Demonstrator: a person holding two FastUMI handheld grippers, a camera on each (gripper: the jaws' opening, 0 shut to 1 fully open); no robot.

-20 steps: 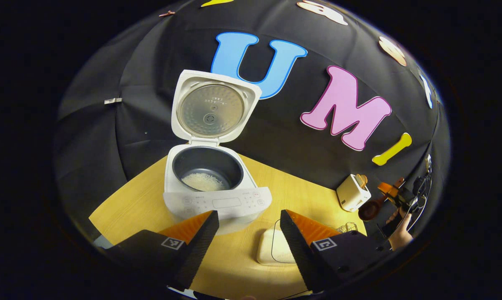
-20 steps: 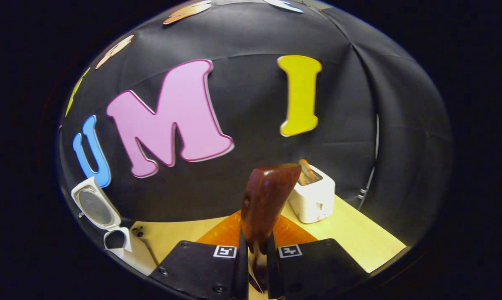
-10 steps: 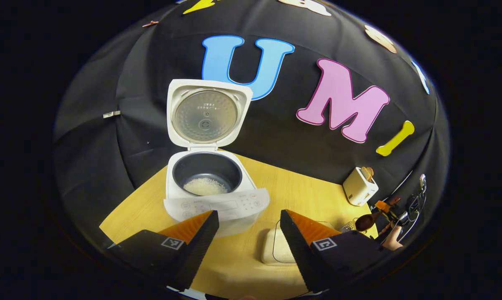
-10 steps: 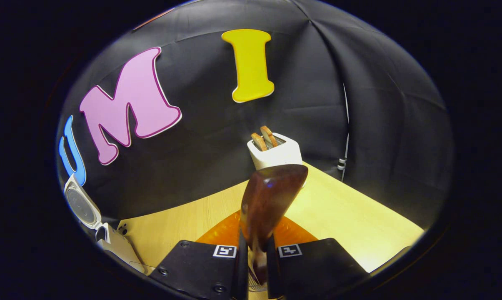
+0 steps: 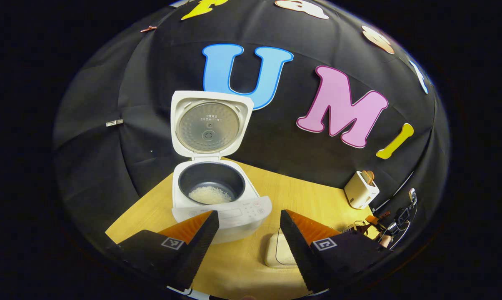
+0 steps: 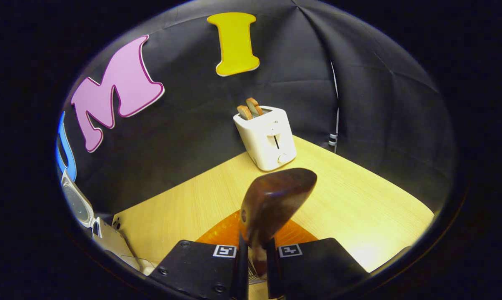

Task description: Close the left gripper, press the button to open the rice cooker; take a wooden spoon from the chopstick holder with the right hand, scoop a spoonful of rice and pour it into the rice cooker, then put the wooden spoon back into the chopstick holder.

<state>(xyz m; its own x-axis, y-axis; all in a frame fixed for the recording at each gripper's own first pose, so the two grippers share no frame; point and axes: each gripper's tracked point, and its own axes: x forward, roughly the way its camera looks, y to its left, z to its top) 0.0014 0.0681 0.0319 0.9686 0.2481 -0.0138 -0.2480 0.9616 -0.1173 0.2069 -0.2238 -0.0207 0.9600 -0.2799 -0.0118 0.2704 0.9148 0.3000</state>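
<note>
In the left gripper view, my left gripper (image 5: 249,233) hangs with fingers apart before the open rice cooker (image 5: 217,196) holding rice (image 5: 210,194), while in the right gripper view my right gripper (image 6: 254,266) clamps the wooden spoon (image 6: 271,204) above the table (image 6: 359,208), near a toaster (image 6: 267,139).

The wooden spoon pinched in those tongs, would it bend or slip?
The wooden spoon looks thick and solid, so probably stiff. Its glossy surface might be slippery. The right tongs pinch only its narrow handle, so the bowl end could swivel if bumped.
</note>
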